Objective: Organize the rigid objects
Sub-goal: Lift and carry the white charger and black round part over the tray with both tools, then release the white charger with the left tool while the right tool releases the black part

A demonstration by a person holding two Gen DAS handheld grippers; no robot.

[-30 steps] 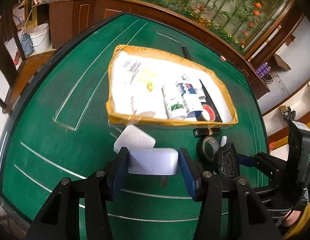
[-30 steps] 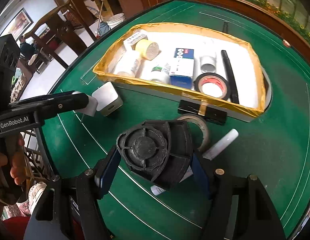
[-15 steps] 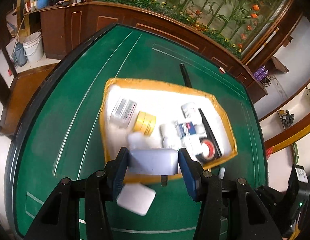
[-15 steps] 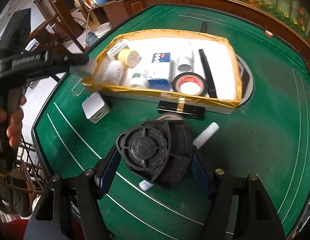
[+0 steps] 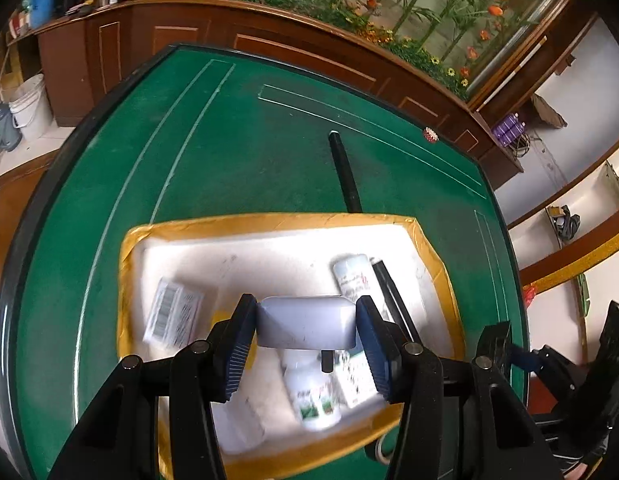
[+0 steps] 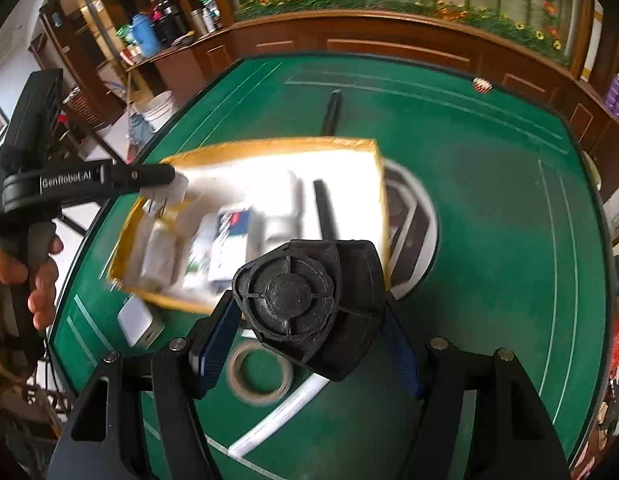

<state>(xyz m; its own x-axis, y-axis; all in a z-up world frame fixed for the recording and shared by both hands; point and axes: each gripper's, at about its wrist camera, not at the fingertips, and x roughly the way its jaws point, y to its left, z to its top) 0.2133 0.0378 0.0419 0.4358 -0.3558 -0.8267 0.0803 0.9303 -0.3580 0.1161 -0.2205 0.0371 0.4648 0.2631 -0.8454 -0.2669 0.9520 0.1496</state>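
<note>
The green table (image 5: 237, 168) filled both views, its dark curved rim running down the left of the left wrist frame, with brown wooden cabinets (image 5: 269, 36) and a bank of orange flowers beyond it along the top. The upper half of the felt lay bare except for a black rod (image 5: 345, 172) that pointed down toward the far wall of the box.

The box (image 5: 269, 222), white inside with yellow tape on its rim, sat in the lower middle of that frame. My left gripper (image 5: 307, 334) was clamped on a white charger (image 5: 305, 322), blue pads pressed on its two ends, hanging over the box's middle. Beneath it lay a white bottle (image 5: 311, 398) and a barcoded carton (image 5: 173, 314) at the left; another bottle (image 5: 351, 276) and a black stick (image 5: 393, 300) lay toward the right wall. The back of the box floor was open.

In the right wrist frame my right gripper (image 6: 309, 328) was closed on a black round part (image 6: 309, 300), at the frame's centre, just off the near right corner of the box (image 6: 269, 146). Green felt stretched free to the right, out to the rim. Low in the frame lay a tape roll (image 6: 259, 376) and a white tube (image 6: 277, 416); a white block (image 6: 135, 320) sat outside the box's near wall at lower left. My left hand (image 6: 25, 276) showed at the left edge.
</note>
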